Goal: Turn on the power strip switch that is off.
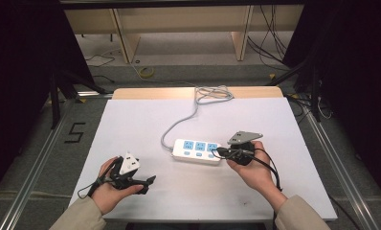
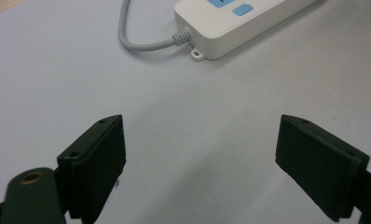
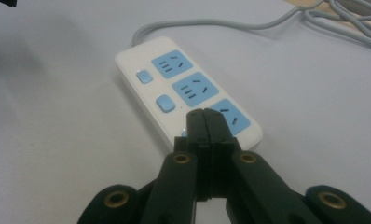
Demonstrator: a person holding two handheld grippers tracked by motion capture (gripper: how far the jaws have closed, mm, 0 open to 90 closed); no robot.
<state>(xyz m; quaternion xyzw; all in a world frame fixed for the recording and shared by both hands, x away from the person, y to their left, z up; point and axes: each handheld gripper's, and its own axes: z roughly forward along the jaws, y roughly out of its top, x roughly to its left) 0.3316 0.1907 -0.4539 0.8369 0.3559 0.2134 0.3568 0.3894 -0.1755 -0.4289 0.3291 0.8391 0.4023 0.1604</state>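
A white power strip (image 1: 196, 151) with three blue sockets and blue switch buttons lies flat in the middle of the white table (image 1: 131, 120). My right gripper (image 1: 220, 152) is shut with nothing between its jaws. Its tips (image 3: 205, 116) rest over the strip's (image 3: 174, 88) near end, covering the button beside the last socket; I cannot tell whether they touch it. My left gripper (image 1: 148, 184) is open and holds nothing, low over bare table to the front left. In the left gripper view its jaws (image 2: 202, 158) stand wide apart, with the strip's cable end (image 2: 235, 23) ahead of them.
The strip's grey cable (image 1: 179, 124) curves back to a loose coil (image 1: 212, 93) at the table's far edge. A wooden strip (image 1: 145, 93) borders the back of the table. Metal rails and dark frames stand on the floor at both sides.
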